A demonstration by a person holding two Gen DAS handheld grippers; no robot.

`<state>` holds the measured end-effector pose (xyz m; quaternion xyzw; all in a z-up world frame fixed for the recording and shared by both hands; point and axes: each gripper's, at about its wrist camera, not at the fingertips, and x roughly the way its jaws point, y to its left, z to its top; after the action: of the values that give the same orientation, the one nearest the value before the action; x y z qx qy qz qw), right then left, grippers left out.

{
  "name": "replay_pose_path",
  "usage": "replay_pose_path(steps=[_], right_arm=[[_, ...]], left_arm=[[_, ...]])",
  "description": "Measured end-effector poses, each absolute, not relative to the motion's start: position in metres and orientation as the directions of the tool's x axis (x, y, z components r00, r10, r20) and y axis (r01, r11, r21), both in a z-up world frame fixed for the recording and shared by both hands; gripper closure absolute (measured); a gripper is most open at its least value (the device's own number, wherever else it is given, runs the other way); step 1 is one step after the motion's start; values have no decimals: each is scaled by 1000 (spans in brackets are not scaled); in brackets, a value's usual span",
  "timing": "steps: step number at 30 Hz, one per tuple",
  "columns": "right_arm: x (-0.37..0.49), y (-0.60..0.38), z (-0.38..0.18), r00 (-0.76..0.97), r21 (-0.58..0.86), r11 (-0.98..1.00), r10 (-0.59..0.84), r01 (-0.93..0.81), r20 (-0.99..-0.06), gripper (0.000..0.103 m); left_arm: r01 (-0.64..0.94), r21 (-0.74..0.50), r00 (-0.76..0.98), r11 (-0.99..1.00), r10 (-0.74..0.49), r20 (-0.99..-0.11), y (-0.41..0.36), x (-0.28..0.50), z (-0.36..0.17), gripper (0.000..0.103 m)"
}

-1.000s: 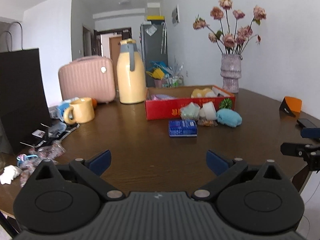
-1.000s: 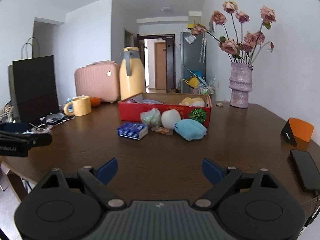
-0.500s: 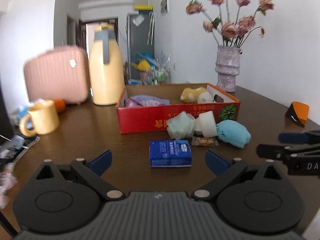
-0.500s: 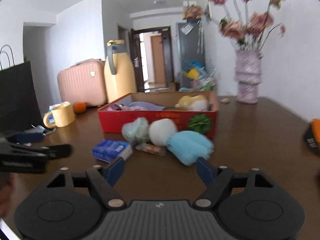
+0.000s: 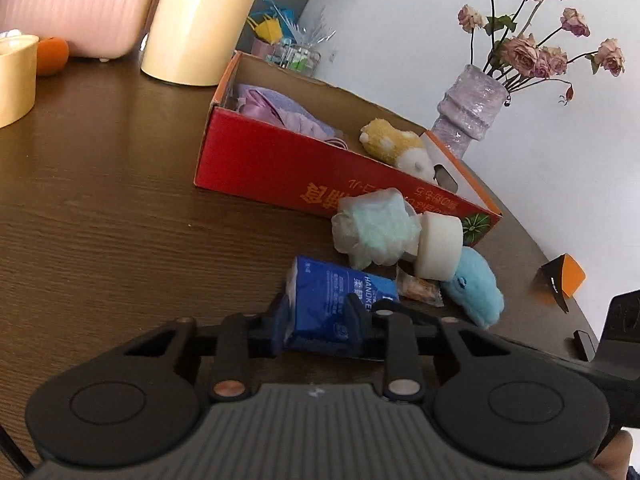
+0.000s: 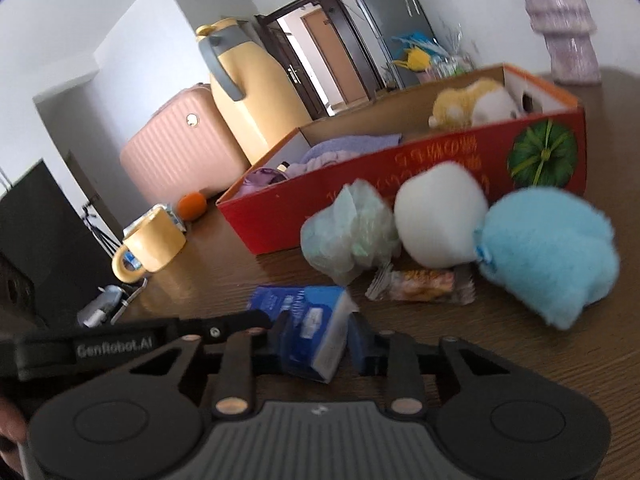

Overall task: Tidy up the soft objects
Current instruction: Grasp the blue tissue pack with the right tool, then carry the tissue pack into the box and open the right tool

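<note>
A blue tissue pack [image 5: 340, 300] lies on the brown table in front of the red box [image 5: 280, 168]. My left gripper [image 5: 318, 320] is shut on its near end. My right gripper [image 6: 318, 342] is also closed around the same pack [image 6: 304, 320] from the other side. Beyond it lie a pale green mesh puff [image 5: 374, 228], a white foam roll [image 5: 438, 244], a snack wrapper [image 5: 418, 290] and a light blue plush [image 5: 474, 288]. The box holds a yellow plush [image 5: 396, 144] and purple cloth [image 5: 280, 112].
A yellow thermos [image 5: 200, 20], pink suitcase [image 5: 76, 4], orange [image 5: 50, 56] and yellow mug [image 6: 150, 246] stand at the back left. A vase of dried roses [image 5: 470, 108] is behind the box. An orange-black object [image 5: 562, 282] sits right.
Both grippers have moved forward and down to the blue tissue pack and closed on it; they were open and apart from it before.
</note>
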<state>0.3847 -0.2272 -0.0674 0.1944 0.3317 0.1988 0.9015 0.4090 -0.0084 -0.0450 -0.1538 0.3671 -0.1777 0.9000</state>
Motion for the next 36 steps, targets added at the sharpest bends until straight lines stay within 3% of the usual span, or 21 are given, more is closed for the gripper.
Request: replay_pose_path(steps=[5, 11, 20, 28, 36], right_arm=[[369, -229, -61, 700, 471, 852, 480, -229, -528, 85], [295, -247, -55, 684, 429, 862, 485, -270, -545, 85], [221, -268, -42, 708, 405, 876, 460, -262, -535, 86], [222, -278, -35, 728, 428, 867, 463, -255, -505, 86], [309, -289, 25, 819, 342, 890, 426, -303, -384, 86]], left_arm=[[184, -416, 674, 890, -422, -606, -10, 394, -43, 77], [189, -467, 644, 864, -468, -605, -19, 321, -42, 77], [282, -395, 660, 875, -475, -582, -47, 251, -24, 77], [289, -396, 671, 871, -480, -565, -55, 249, -16, 77], [357, -359, 757, 862, -492, -429, -68, 332, 39, 77]])
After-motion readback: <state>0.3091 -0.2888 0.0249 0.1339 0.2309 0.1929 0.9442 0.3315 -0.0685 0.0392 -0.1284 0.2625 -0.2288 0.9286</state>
